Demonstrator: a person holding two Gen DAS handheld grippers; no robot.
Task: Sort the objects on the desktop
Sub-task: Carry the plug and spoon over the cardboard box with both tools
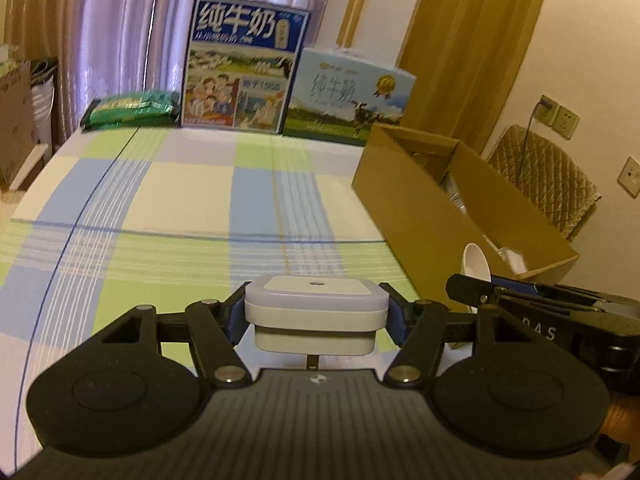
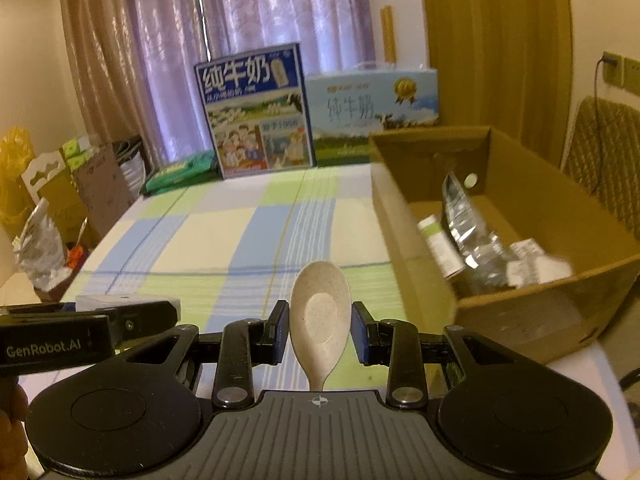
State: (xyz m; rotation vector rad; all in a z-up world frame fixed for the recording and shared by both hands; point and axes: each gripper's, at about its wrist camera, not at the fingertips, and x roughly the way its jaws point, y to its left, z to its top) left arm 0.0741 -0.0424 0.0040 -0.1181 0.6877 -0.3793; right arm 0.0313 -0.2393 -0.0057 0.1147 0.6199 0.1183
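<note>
My left gripper (image 1: 316, 314) is shut on a white square plug-in night light (image 1: 316, 300), held above the checked tablecloth (image 1: 180, 200). My right gripper (image 2: 320, 332) is shut on a speckled beige spoon (image 2: 320, 308), bowl pointing forward and handle running back between the blue pads (image 2: 282, 332). An open cardboard box (image 2: 520, 320) stands on the right side of the table and holds a white tube (image 2: 440, 244), foil packets (image 2: 468, 224) and small white items. In the left wrist view the right gripper (image 1: 480, 292) with the spoon (image 1: 476, 264) is close by, next to the box (image 1: 420, 208).
Two milk cartons (image 1: 244, 68) (image 1: 352, 96) and a green packet (image 1: 132, 110) line the table's far edge before the curtains. Bags and boxes (image 2: 60, 200) stand on the floor to the left. A quilted chair (image 1: 540, 176) is behind the box. The left gripper (image 2: 132, 316) shows low left.
</note>
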